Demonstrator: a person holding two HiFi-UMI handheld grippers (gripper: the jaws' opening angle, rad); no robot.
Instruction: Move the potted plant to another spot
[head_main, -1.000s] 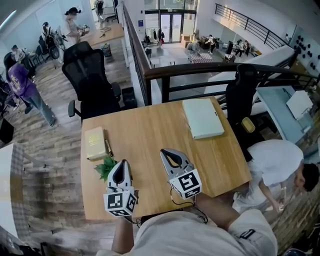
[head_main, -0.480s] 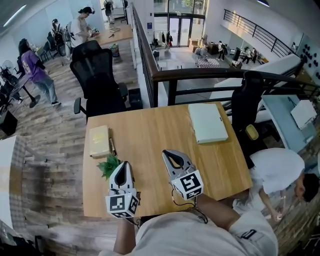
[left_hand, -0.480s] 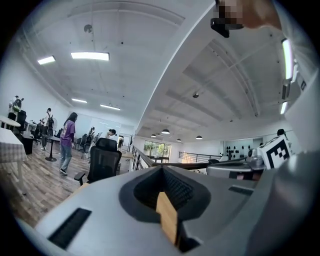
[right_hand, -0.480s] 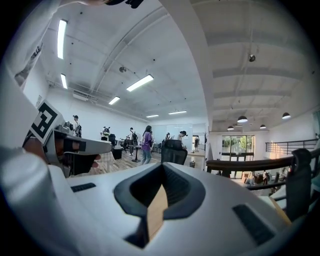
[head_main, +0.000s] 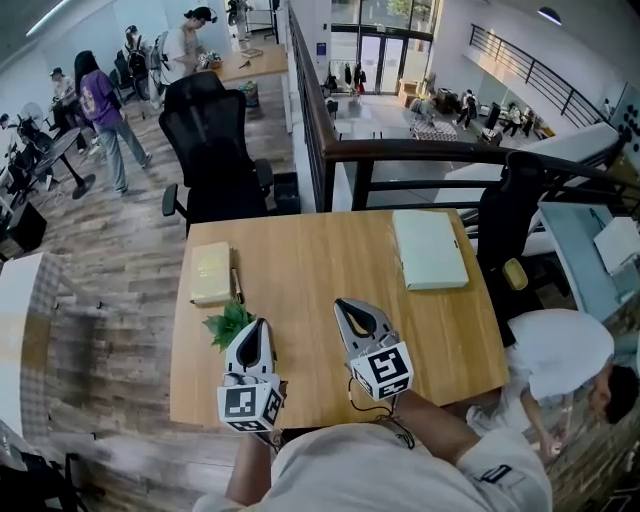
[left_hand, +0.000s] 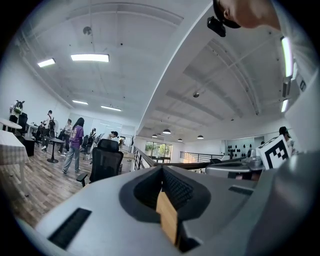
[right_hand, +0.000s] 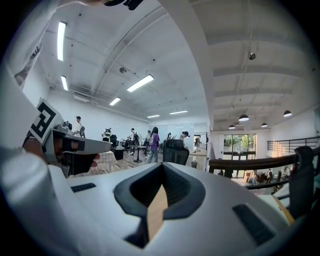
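Note:
A small potted plant (head_main: 228, 324) with green leaves stands near the left front of the wooden table (head_main: 320, 260); its pot is hidden under the leaves. My left gripper (head_main: 260, 323) hovers just right of the plant, level, its jaws shut with nothing between them. My right gripper (head_main: 343, 303) is further right over bare wood, also shut and empty. In the left gripper view the gripper's tips (left_hand: 161, 167) meet and only the room beyond shows. The right gripper view shows its tips (right_hand: 162, 167) closed the same way.
A yellowish book (head_main: 211, 273) with a pen (head_main: 238, 286) lies behind the plant. A pale green notebook (head_main: 430, 250) lies at the far right of the table. A black chair (head_main: 215, 150) and a dark railing (head_main: 420, 150) stand behind. A person in white (head_main: 560, 350) crouches at the right.
The head view has swung a little, so the table and its things sit slightly further right in the picture. Both grippers stay shut and keep their places by the plant.

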